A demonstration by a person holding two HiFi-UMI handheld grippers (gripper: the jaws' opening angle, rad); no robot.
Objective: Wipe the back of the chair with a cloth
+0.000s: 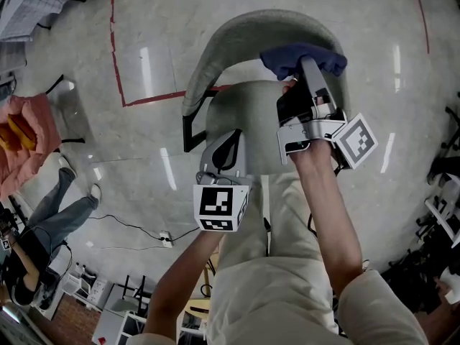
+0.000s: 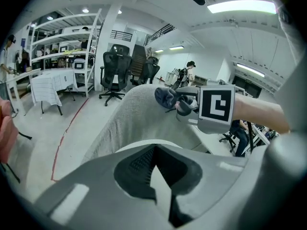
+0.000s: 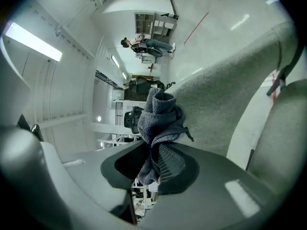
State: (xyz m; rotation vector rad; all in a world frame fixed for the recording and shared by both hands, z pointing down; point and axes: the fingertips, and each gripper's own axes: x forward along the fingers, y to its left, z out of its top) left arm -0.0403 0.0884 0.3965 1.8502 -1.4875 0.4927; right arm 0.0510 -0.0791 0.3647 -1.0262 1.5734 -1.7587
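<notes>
While my right gripper [image 3: 152, 153] pinches the blue cloth [image 3: 160, 114] between its fingers beside the chair back [image 3: 225, 95], I log the left gripper [image 2: 154, 163] with its 2 fingers closed, empty, seat [image 2: 144, 145] just beyond them.

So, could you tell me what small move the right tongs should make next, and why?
Probably draw the blue cloth sideways along the top edge of the chair backrest: the right tongs are shut on it there, and most of the grey fabric lies to its left.
</notes>
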